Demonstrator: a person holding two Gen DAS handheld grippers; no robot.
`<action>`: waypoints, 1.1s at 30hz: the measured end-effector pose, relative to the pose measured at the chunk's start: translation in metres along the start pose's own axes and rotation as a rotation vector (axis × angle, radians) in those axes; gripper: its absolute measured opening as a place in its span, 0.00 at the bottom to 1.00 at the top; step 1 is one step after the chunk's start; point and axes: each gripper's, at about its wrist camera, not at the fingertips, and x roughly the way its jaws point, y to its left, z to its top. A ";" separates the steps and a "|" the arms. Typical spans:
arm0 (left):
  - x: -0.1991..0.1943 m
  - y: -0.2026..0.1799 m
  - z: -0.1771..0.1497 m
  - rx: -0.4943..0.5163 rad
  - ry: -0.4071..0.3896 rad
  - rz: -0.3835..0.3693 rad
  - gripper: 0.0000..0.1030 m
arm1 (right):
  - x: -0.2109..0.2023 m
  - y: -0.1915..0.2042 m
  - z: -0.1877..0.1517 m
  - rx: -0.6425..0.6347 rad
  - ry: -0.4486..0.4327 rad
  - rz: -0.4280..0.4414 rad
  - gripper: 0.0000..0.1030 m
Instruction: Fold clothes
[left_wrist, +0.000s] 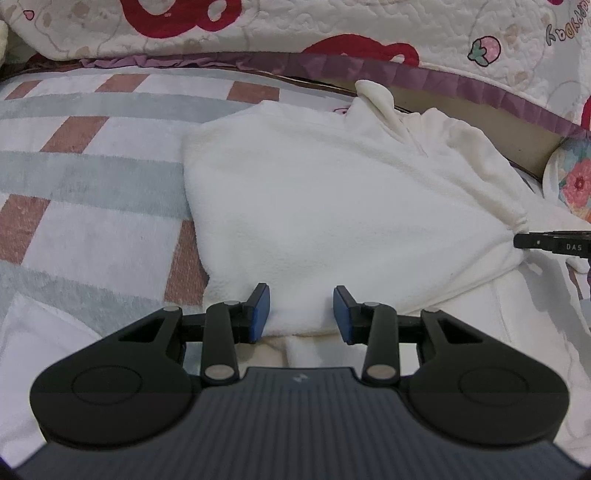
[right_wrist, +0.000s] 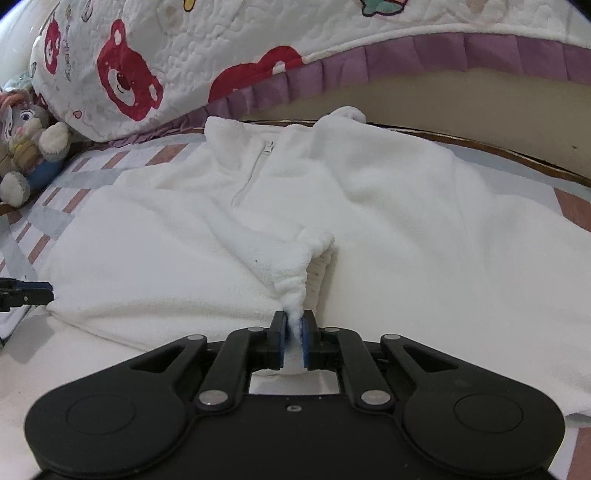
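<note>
White fleece pullover (right_wrist: 369, 192) on striped bed cover (left_wrist: 85, 177), collar twd quilt (right_wrist: 221, 55). One side looks folded over the body. R gripper (right_wrist: 294, 332) clamped on bunched fleece edge. L gripper (left_wrist: 301, 310) spread wide, nothing between pads, at near hem. Fold partway; rest unfolded.

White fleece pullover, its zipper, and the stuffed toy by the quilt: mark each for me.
White fleece pullover (right_wrist: 388, 206), right wrist view: on its smooth chest panel.
White zipper (right_wrist: 255, 168), right wrist view: midway down the zip below the collar.
Grey stuffed toy (right_wrist: 27, 147), right wrist view: on its body, far left.
</note>
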 end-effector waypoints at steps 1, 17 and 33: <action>0.000 0.000 0.000 0.001 0.001 0.001 0.36 | -0.001 -0.001 -0.001 0.003 -0.001 0.000 0.11; -0.028 -0.018 -0.001 0.068 -0.100 -0.066 0.40 | -0.022 -0.040 -0.012 0.225 -0.147 0.070 0.35; 0.002 -0.204 0.035 0.617 0.043 -0.265 0.48 | -0.174 -0.251 -0.096 0.719 -0.390 -0.379 0.40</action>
